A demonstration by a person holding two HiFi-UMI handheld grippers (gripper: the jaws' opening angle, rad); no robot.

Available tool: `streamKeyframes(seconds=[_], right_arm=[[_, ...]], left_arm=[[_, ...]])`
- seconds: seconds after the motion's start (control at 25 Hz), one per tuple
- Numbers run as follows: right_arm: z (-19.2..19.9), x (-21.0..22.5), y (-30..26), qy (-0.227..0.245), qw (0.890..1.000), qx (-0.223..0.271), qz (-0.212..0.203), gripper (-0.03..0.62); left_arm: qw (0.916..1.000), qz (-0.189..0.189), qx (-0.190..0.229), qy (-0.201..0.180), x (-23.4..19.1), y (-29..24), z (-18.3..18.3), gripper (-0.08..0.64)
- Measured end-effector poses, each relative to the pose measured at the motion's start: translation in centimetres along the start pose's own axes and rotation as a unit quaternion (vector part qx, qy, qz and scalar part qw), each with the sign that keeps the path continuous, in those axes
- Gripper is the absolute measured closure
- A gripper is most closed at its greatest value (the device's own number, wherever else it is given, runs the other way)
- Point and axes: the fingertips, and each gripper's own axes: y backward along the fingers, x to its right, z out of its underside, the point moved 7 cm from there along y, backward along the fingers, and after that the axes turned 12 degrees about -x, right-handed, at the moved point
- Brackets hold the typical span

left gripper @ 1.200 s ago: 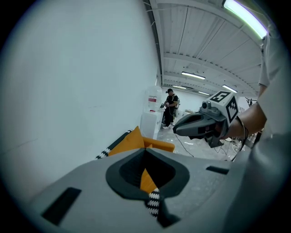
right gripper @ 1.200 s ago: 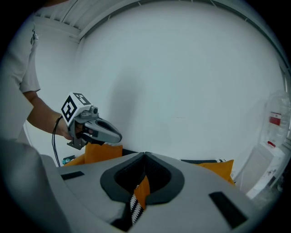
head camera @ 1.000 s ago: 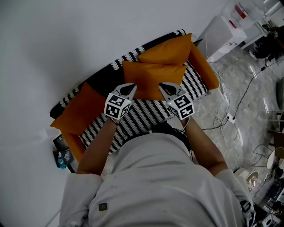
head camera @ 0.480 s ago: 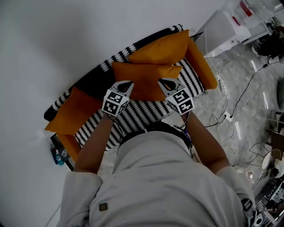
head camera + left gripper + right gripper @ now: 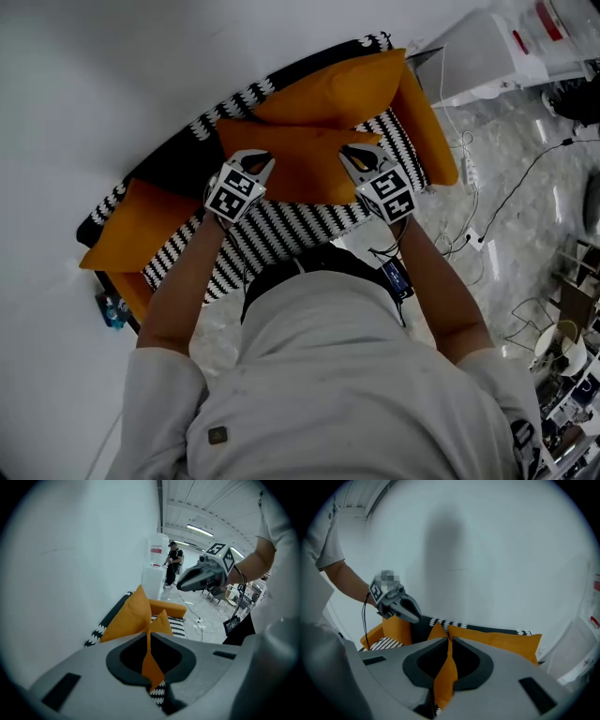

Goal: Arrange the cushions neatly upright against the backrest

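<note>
A person bends over a small sofa with a black-and-white zigzag woven seat [image 5: 281, 234], holding a plump square orange fabric cushion [image 5: 300, 164] between two handheld tools above the middle of the sofa's seat, just in front of the sofa's black backrest [image 5: 183, 169]. Whether its lower edge rests on the seat cannot be told. The left gripper [image 5: 149, 633] is clamped tight on the cushion's corner nearer the sofa's left end, with a thin fold of orange cloth running through the closed jaws. The right gripper [image 5: 450, 638] pinches the opposite corner the same way, its jaws pressed together on the fabric with no gap showing. A second orange cushion [image 5: 333, 89] leans along the backrest toward the sofa's right end, behind the held one, and a third orange cushion [image 5: 141, 225] lies at the sofa's left end. The held cushion looks light, soft and stuffed, likely to sag in the middle and fold rather than keep its shape. The two corners look like the best places to hold it, since the cloth there gathers flat enough for narrow jaws. The weave does not look slippery, though so small a pinch could pull free under a sharp tug. It will probably slump unless its bottom edge sits on the seat and its face leans on the backrest.
</note>
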Motion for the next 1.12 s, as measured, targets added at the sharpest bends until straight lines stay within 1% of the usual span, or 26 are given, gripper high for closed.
streamKeyframes(seconds=[0.16, 0.36, 0.44, 0.52, 0.64, 0.76, 0.84, 0.92, 1.0, 1.12], right_arm=[[0.8, 2.7, -2.5, 0.015, 1.000, -0.015, -0.020, 0.535], [2.6, 4.8, -5.9, 0.021, 0.998, -0.051, -0.038, 0.491], [3.5, 4.7, -7.3, 0.028, 0.996, -0.071, -0.043, 0.468], [4.1, 3.9, -8.6, 0.039, 0.994, -0.090, -0.046, 0.459], [4.5, 3.1, -10.8, 0.061, 0.990, -0.119, -0.047, 0.439], [5.8, 3.8, -12.9, 0.080, 0.985, -0.146, -0.051, 0.422], [6.6, 4.7, -14.3, 0.087, 0.981, -0.163, -0.055, 0.401], [7.3, 5.0, -15.7, 0.094, 0.977, -0.183, -0.062, 0.367], [7.8, 4.9, -16.9, 0.108, 0.970, -0.205, -0.071, 0.351], [8.9, 5.4, -18.5, 0.133, 0.957, -0.245, -0.076, 0.339]], left_arm=[[0.9993, 0.020, -0.031, -0.008, -2.2, -3.4, 0.0, 0.509], [0.9958, 0.020, -0.087, -0.018, -4.9, -6.3, 1.8, 0.468], [0.9934, 0.023, -0.109, -0.027, -5.5, -7.0, 3.0, 0.449], [0.9908, 0.026, -0.127, -0.037, -6.3, -7.2, 4.7, 0.433], [0.9866, 0.022, -0.150, -0.061, -8.0, -7.9, 6.8, 0.422], [0.9826, 0.016, -0.169, -0.076, -9.5, -9.5, 7.6, 0.409], [0.9815, 0.016, -0.177, -0.072, -10.8, -10.6, 7.9, 0.400], [0.9801, 0.020, -0.186, -0.066, -11.8, -11.5, 8.4, 0.393], [0.9772, 0.021, -0.201, -0.066, -12.7, -12.1, 9.0, 0.375], [0.9715, 0.019, -0.224, -0.074, -14.1, -13.2, 9.5, 0.337]])
